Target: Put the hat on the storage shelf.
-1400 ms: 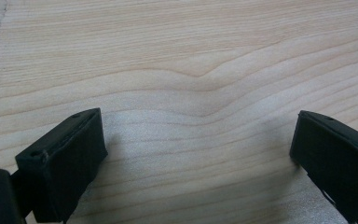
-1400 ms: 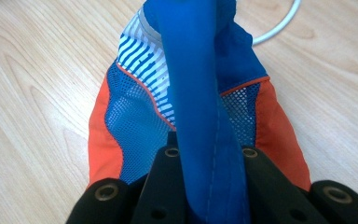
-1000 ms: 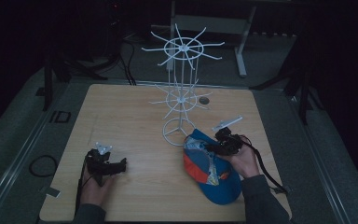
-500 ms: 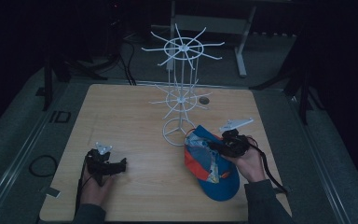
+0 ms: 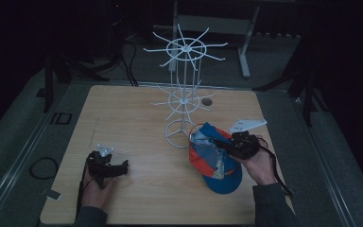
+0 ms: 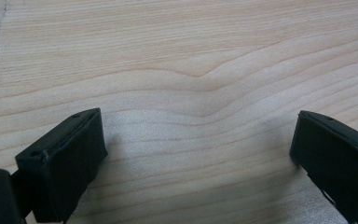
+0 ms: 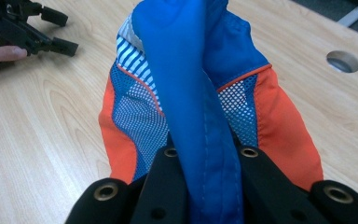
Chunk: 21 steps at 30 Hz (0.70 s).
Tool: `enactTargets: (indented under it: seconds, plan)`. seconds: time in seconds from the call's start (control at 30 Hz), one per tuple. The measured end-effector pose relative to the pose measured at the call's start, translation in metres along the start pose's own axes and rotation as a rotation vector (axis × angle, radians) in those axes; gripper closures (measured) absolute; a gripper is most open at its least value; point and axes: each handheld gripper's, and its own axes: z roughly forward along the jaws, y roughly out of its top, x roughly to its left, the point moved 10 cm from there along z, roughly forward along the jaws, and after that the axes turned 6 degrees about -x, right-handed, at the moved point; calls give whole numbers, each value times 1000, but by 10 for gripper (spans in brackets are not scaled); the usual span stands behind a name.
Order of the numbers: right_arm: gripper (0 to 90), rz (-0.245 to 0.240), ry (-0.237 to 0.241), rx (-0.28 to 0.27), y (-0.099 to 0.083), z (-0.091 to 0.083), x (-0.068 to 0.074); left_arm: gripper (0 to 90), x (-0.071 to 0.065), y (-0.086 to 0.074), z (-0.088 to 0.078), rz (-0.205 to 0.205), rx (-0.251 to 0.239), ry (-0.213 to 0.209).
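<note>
Dark room all around, with just the light wooden worktop (image 5: 132, 118) lit up in the middle. Right tongs (image 5: 224, 145) are clamped tight on a fold of the blue and orange cap (image 5: 220, 170), which sits at the right side of the worktop, just beside the round base of the white wire display stand (image 5: 183, 101). From the right gripper view you can see the blue fabric (image 7: 200, 116) pinched between the black jaws, mesh panels and orange sides spreading out below. Left tongs (image 5: 123, 165) rest near the front left of the worktop, spread wide with nothing between them, only bare wood grain (image 6: 191, 70) underneath.
</note>
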Motion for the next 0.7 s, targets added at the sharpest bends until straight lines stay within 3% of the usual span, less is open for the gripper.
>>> enactTargets:
  seconds: [0.7]
  plan:
    - [880,-40,-30,-56,23,-30,-1,37,0,0,0,-1,-3,1]
